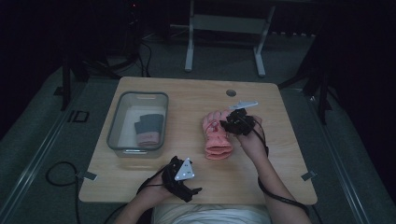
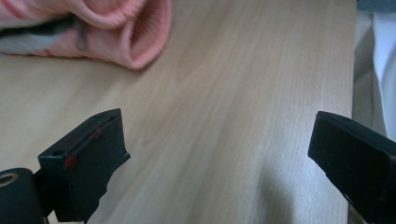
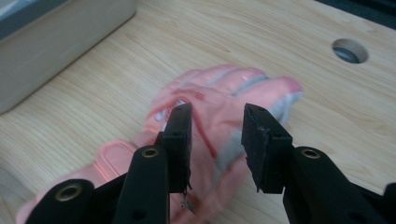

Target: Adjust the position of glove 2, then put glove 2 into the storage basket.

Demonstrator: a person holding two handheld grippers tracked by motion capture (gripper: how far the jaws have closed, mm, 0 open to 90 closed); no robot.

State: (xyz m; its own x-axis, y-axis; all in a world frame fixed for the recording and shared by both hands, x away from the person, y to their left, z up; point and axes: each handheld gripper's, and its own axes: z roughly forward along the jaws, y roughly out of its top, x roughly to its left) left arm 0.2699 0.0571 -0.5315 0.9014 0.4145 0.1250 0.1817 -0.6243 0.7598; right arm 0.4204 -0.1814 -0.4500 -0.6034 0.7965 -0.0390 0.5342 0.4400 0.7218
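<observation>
Pink knit and grey trim made up the glove (image 3: pixel 219 116), which lay flat on the desk (image 1: pixel 196 93) directly under the right gripper (image 3: pixel 217 126). In the right gripper view the fingers (image 3: pixel 180 140) stood partly apart above the back of the glove, with nothing pressed between their pads; whether the tips brushed the fabric could not be told — the glove looked slightly blurred there. Its fingertips pointed away beyond the gripper's fingers, toward a round cable hole (image 3: pixel 349 50) in the desk, and its cuff ran back beneath them toward the near edge.

In the high view the right gripper (image 1: pixel 237 122) sat at the far end of the glove (image 1: pixel 217 137), held from the near side by the person's right hand (image 1: pixel 254 140).

The left gripper (image 1: pixel 180 173) rested well apart from the glove, close to the near edge of the desk. Its fingers (image 2: pixel 88 158) stood wide with only bare wood between them, and the glove's ribbed cuff (image 2: pixel 144 32) lay ahead of them and off to one side.

Farther from both sets of fingers stood a clear plastic bin (image 1: pixel 119 126) — inside it lay a second glove (image 1: pixel 149 128), folded, dark grey and pink.
</observation>
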